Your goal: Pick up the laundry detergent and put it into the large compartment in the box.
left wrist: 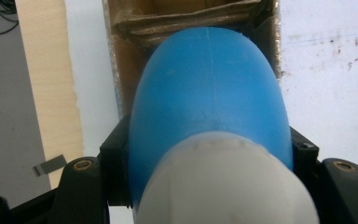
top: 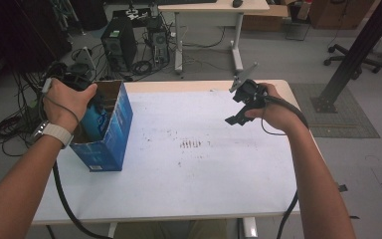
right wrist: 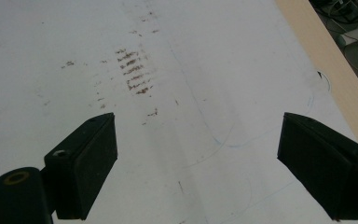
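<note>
In the box (top: 110, 130), a blue bottle (left wrist: 209, 98)

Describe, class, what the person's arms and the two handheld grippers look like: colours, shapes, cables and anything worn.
Both forearms are bare. The left wrist wears a watch with a pale band. The left gripper and the right gripper are black, with blocky rectangular jaws and brass-coloured screw holes. A black cable trails from each, and a grey three-cornered plate tops the right one.
</note>
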Available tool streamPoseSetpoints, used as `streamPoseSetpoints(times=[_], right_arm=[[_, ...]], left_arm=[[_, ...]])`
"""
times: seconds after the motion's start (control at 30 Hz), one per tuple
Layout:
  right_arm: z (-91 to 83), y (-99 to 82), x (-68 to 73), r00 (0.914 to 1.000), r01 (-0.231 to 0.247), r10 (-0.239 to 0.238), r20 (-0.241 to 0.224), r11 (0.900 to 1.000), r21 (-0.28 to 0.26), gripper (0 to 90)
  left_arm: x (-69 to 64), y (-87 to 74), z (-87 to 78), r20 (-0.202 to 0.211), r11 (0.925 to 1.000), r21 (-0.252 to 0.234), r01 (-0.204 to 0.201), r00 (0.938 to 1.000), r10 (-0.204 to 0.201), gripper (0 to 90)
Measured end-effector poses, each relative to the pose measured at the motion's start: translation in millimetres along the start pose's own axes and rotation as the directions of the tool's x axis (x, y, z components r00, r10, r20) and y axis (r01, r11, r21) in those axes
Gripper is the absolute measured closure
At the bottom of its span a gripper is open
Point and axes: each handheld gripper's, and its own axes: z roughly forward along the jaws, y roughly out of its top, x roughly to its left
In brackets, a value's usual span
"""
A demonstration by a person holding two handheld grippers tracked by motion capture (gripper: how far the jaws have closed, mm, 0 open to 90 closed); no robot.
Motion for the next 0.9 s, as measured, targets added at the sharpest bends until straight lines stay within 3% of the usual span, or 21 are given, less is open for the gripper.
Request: streamPoseSetpoints(times=[0.3, 0.9], right_arm=[[1.5, -1.2, 0.3, 1.0000, -0.004, 0.004, -0.002, 1.0000, 0.003, 12.0], [-0.1, -5.1, -1.6, 0.9999, -0.013, 0.013, 0.000, 0.9999, 0.008, 12.0]], left_arm=[[-2.4, -1.9, 19.6, -0.013, 1.0000, 0.002, -0.006, 0.9999, 0.006, 37.6], [-2.9, -2.4, 43.5, -0.021, 1.0000, 0.009, -0.002, 0.9998, 0.003, 37.6]])
